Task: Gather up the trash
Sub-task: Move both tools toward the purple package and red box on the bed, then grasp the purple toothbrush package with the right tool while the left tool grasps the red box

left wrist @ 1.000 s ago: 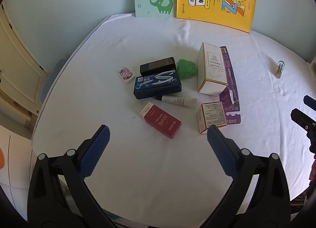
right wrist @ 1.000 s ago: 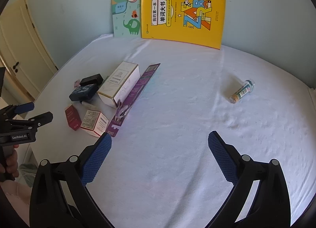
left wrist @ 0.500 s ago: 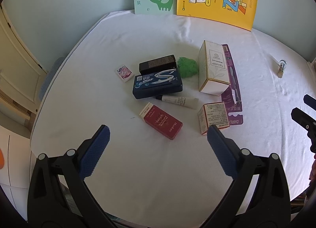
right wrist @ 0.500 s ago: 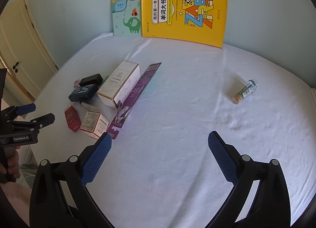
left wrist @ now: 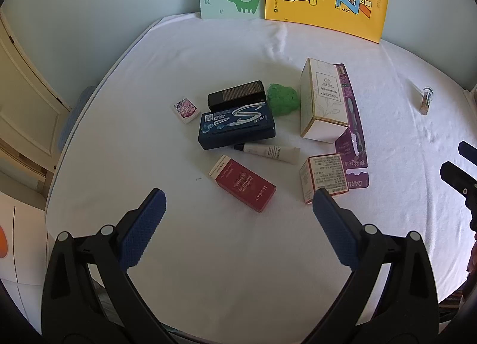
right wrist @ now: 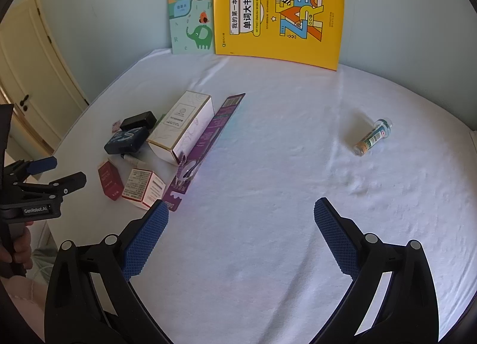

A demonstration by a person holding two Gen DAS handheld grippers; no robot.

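Several small boxes [left wrist: 244,186] clustered on white sheet [left wrist: 238,254], left gripper [left wrist: 238,203] spread, right gripper [right wrist: 241,209] spread

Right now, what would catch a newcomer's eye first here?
The bright yellow word book propped against the pale wall at the back stands out most. Next, the cluster of small boxes left of centre on the white sheet, notably the red carton and dark blue gum box. A lone small tube lies far right.
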